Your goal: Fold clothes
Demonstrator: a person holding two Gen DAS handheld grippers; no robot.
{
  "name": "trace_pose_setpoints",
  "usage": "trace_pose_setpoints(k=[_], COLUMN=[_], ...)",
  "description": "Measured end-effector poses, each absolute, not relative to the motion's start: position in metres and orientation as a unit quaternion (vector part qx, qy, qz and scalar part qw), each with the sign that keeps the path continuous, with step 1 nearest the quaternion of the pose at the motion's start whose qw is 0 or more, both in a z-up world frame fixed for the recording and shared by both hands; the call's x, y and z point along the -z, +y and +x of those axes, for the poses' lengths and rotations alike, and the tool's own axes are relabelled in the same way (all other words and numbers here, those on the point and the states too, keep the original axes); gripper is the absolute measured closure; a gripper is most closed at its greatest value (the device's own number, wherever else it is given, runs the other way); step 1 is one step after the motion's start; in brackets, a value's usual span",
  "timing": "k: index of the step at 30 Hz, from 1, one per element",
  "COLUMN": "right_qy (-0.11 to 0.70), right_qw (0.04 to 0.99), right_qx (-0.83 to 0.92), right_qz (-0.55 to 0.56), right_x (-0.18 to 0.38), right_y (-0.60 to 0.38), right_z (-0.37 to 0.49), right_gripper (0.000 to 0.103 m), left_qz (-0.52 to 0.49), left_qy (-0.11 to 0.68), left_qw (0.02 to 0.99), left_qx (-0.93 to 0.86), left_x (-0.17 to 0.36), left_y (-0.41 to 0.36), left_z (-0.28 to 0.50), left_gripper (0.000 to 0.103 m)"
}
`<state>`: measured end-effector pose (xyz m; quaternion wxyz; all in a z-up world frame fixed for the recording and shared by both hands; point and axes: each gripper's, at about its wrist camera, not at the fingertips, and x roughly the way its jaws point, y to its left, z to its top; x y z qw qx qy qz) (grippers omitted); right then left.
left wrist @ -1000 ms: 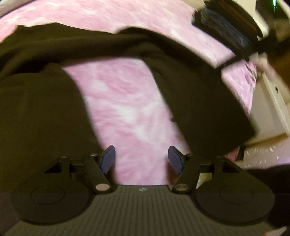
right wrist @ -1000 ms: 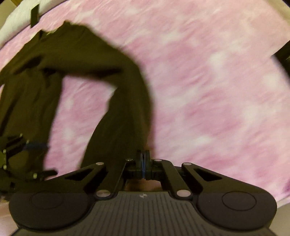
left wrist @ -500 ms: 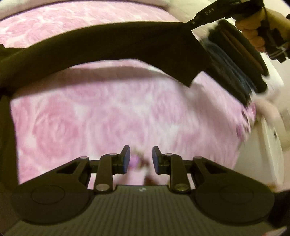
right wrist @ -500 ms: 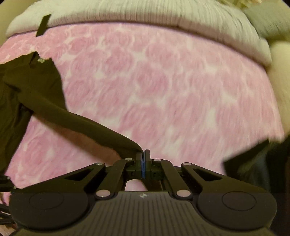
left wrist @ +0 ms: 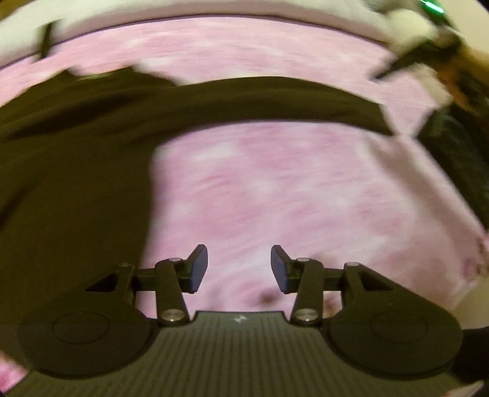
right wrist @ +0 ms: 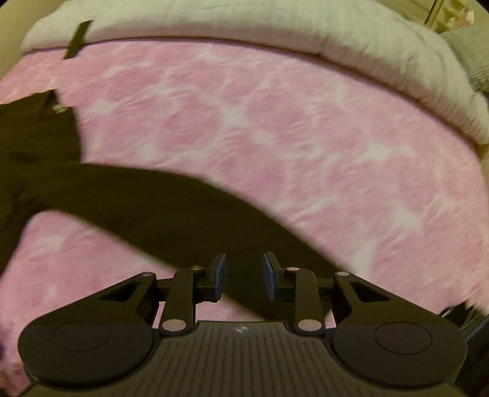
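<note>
Both claws hold nothing: right gripper gapes over the dark garment's sleeve, left gripper gapes near its body on the pink bedspread. Spreading step, seemingly; next needs a fresh grasp for folding.

A bed with a pink flowered cover carries a dark garment at its left side, one long sleeve lying across the cover. A white quilt lies along the far edge.
</note>
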<state>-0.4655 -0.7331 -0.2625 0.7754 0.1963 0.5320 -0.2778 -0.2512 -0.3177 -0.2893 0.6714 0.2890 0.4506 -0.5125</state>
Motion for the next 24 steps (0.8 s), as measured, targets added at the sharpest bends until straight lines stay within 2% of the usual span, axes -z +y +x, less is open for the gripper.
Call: trace_pose_setpoints(k=[2,4,7,10,12,14,16,18,19,20,24], right_qy=[0.532,0.535,0.544,0.541,0.534,0.535,0.54,0.543,0.544,0.546,0.539], right_qw=[0.776,0.774,0.772,0.773,0.775,0.766,0.749,0.736,0.73,0.724,0.717], right_qx=[0.254,0.22,0.166,0.143,0.137,0.141,0.14,0.143,0.146,0.15,0.18], right_qz=[0.224,0.259,0.284,0.299,0.309,0.327,0.357,0.379,0.387,0.394,0.405], right_x=[0.263,0.267,0.276,0.282,0.286,0.296,0.31,0.322,0.327,0.332,0.346], right_y=[-0.698,-0.652,-0.574,-0.504,-0.457,-0.414,-0.383,-0.362,-0.353,-0.345,-0.326], right_z=[-0.458,-0.443,-0.411,-0.379,-0.356,-0.336,-0.318,-0.309,-0.305,-0.302,-0.305], right_gripper=[0.065,0.062,0.06,0.053,0.04,0.038,0.038,0.038,0.038,0.038,0.037], left_qz=[0.307,0.324,0.353,0.38,0.391,0.405,0.428,0.461,0.477,0.465,0.396], left_qy=[0.446,0.438,0.425,0.402,0.394,0.385,0.371,0.363,0.358,0.367,0.412], left_qw=[0.698,0.717,0.734,0.743,0.734,0.714,0.675,0.626,0.6,0.597,0.598], left_qx=[0.47,0.434,0.395,0.377,0.392,0.423,0.472,0.514,0.533,0.541,0.562], left_x=[0.28,0.273,0.273,0.285,0.299,0.314,0.326,0.338,0.344,0.342,0.329], left_y=[-0.277,-0.235,-0.178,-0.128,-0.109,-0.095,-0.088,-0.087,-0.087,-0.086,-0.081], left_z=[-0.21,-0.165,-0.094,-0.012,0.036,0.076,0.095,0.102,0.106,0.11,0.127], left_gripper=[0.045,0.041,0.04,0.039,0.039,0.04,0.049,0.066,0.086,0.097,0.1])
